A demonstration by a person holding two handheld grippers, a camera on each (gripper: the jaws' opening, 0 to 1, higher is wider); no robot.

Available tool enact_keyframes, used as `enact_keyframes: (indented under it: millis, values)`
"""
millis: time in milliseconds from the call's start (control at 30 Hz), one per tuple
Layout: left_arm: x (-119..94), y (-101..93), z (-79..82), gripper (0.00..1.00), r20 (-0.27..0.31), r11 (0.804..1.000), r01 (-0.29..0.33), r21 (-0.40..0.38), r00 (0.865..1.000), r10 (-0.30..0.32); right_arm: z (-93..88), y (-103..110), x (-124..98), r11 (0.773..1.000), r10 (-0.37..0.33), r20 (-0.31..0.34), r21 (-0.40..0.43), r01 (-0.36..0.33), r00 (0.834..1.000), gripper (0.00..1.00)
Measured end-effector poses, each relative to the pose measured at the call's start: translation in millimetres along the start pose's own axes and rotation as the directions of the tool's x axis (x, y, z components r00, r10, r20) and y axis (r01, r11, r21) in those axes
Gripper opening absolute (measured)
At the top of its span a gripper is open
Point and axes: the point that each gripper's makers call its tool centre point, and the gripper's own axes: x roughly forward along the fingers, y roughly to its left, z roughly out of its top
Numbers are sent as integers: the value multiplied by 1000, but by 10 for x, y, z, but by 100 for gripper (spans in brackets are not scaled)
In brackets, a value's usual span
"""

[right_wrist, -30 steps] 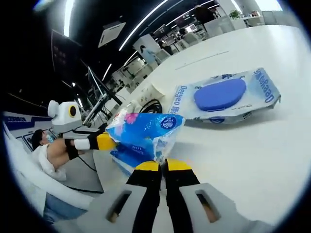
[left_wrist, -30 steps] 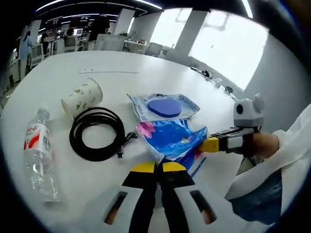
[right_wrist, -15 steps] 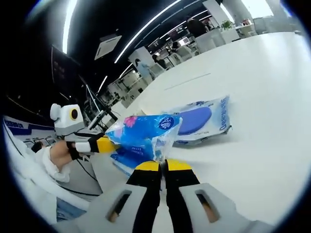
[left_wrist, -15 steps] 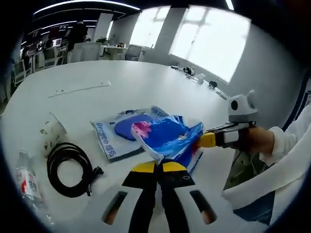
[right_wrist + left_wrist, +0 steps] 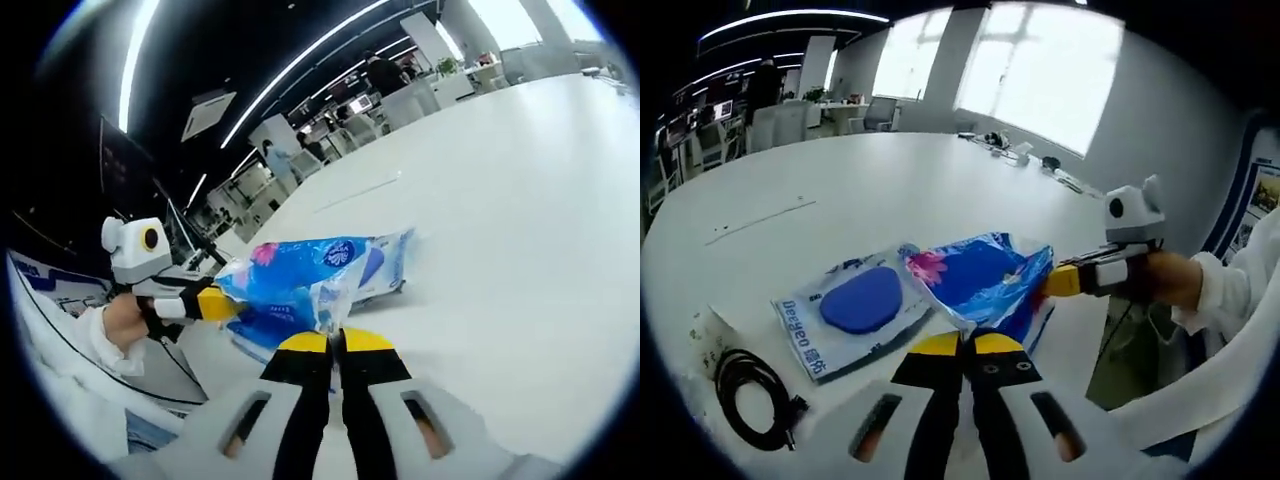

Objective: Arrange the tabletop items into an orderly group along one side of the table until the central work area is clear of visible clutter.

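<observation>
A blue plastic pack (image 5: 985, 280) with a pink flower print hangs above the white table (image 5: 840, 200), held at two ends. My left gripper (image 5: 965, 340) is shut on its near edge. My right gripper (image 5: 1055, 283) comes in from the right, shut on the far end. In the right gripper view the same pack (image 5: 300, 285) sits just above my right gripper (image 5: 335, 338), and my left gripper (image 5: 225, 303) pinches it from the left. A wet-wipes pack (image 5: 855, 305) with a blue oval lid lies flat to the left; its edge (image 5: 390, 265) peeks out behind the blue pack.
A coiled black cable (image 5: 750, 395) lies at the lower left, with a tipped paper cup (image 5: 708, 335) beside it. A person's hand and white sleeve (image 5: 1210, 290) hold the right gripper. Desks and chairs (image 5: 790, 110) stand beyond the table.
Both grippers have carried the blue pack off to the right of the wipes pack and away from the cable. Both stayed shut on it. The water bottle has left the view.
</observation>
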Motion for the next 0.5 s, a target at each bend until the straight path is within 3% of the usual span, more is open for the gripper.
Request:
enact_keyframes:
  millis: [367, 500]
  values:
    - [478, -303, 241, 0, -12, 998, 68, 16, 998, -68, 312, -435, -328, 997, -74, 78, 29, 72, 994, 0]
    - [684, -391, 300, 0, -25, 997, 82, 14, 996, -82, 449, -603, -405, 994, -111, 92, -7, 112, 990, 0]
